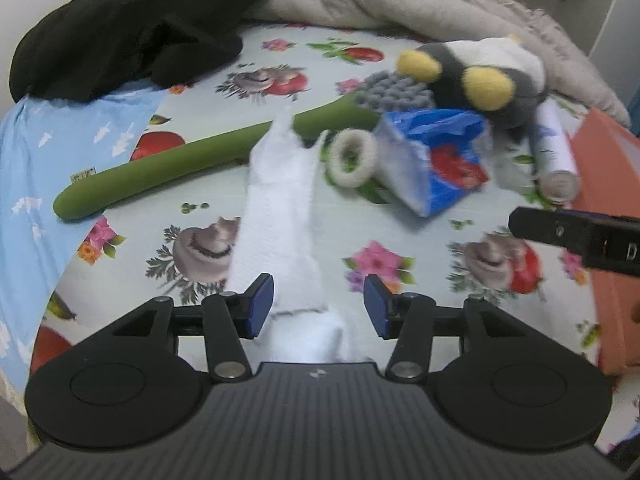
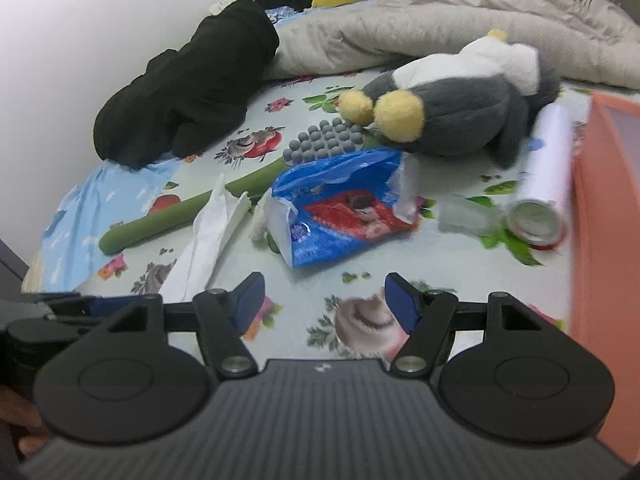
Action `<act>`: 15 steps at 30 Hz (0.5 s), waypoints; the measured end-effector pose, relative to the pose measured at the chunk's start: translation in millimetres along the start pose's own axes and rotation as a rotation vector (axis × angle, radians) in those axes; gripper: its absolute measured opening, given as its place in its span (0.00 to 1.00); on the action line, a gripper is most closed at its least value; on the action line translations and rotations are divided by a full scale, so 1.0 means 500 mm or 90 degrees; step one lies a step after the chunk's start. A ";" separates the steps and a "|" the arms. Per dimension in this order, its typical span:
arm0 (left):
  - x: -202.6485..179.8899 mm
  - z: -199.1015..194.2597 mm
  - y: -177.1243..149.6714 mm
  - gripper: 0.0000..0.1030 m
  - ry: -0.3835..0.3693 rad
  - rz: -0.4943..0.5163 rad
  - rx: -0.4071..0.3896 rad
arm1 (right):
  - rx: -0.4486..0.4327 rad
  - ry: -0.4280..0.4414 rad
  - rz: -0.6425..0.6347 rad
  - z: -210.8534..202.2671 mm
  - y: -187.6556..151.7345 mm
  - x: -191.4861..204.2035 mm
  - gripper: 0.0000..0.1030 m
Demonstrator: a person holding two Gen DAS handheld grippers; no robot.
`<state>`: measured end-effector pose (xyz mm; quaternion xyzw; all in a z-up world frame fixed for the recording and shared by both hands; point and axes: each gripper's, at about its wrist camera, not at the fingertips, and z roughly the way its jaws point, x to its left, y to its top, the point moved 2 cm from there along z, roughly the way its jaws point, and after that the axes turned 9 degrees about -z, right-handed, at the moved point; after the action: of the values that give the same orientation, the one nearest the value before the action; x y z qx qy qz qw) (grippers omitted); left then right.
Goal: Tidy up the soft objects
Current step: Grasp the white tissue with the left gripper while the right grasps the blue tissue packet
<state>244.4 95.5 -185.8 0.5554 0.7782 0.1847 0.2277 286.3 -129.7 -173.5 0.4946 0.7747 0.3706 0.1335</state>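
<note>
Left gripper (image 1: 319, 306) jaws spread, white cloth (image 1: 280, 216) loose between them, near end hidden. Right gripper (image 2: 324, 300) jaws spread, empty. Plush (image 2: 452, 108) blurred on bed (image 2: 460, 260).

My rig looks down on a bed, sheet (image 1: 304, 224) printed with mushrooms, tomatoes and flowers. Lying on it, as I read it: black garment (image 1: 132, 32) heaped at far left, partly over a light blue cloth (image 1: 60, 152). Long green massage stick (image 1: 168, 168) with grey knobbed head, running diagonally. White cloth (image 1: 280, 208) draped across the stick. White ring (image 1: 352, 156) just beside a blue-and-red plastic pack (image 1: 432, 160). Grey penguin plush (image 2: 460, 116) behind the pack. White can (image 2: 544, 184) on its side, beside an orange box (image 2: 600, 208). Beige quilt (image 2: 460, 20) bunched at far end.
</note>
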 end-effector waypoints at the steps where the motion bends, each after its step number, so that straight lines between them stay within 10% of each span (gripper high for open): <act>1: 0.006 0.013 0.004 0.54 0.005 -0.003 0.002 | 0.003 0.004 0.000 0.017 0.005 0.003 0.67; 15: 0.025 0.135 0.050 0.54 0.057 0.016 -0.022 | 0.030 -0.019 -0.079 0.201 0.041 0.057 0.67</act>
<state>298.1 117.3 -230.0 0.5525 0.7772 0.2256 0.1997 344.2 -55.9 -223.8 0.4543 0.8102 0.3360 0.1559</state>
